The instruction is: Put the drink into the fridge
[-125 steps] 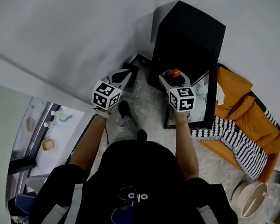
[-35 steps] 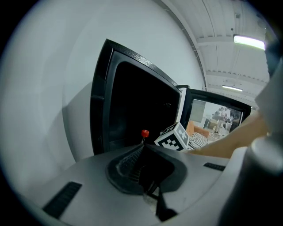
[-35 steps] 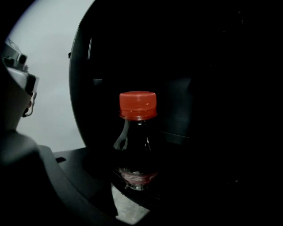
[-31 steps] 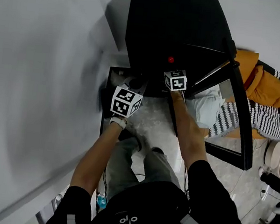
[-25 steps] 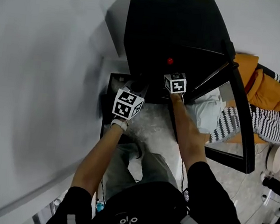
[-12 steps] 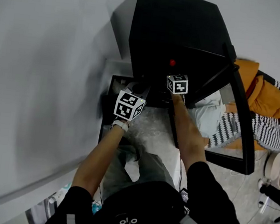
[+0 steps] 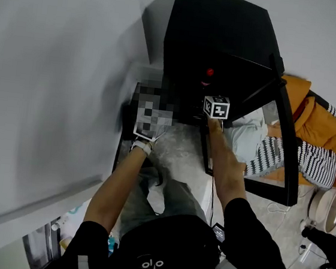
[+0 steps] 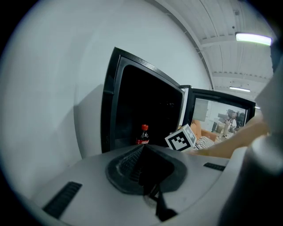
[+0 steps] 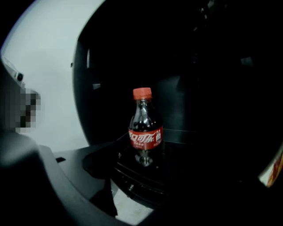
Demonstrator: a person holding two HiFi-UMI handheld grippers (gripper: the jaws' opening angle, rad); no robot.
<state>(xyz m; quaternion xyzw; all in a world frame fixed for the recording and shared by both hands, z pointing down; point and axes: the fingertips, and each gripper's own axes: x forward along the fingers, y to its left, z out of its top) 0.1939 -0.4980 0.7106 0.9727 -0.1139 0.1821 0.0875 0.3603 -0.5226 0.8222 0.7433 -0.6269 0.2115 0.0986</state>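
Nearly there: the right gripper [image 9: 143, 161] has its fingers clamped on the base of the upright bottle [image 9: 145, 128], at the open fridge [image 7: 215, 34] mouth and seemingly unreleased. Beside the fridge, the left gripper [image 8: 146, 172] has its fingers pressed together, empty.

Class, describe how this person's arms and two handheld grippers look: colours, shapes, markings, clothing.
The right gripper carries a white cube with black square markers. The left gripper has a smooth pale grey body with dark slotted vents and dark ribbed tongs; its cube is blurred over. The person wears a black short-sleeved top and a white strap on the left wrist.
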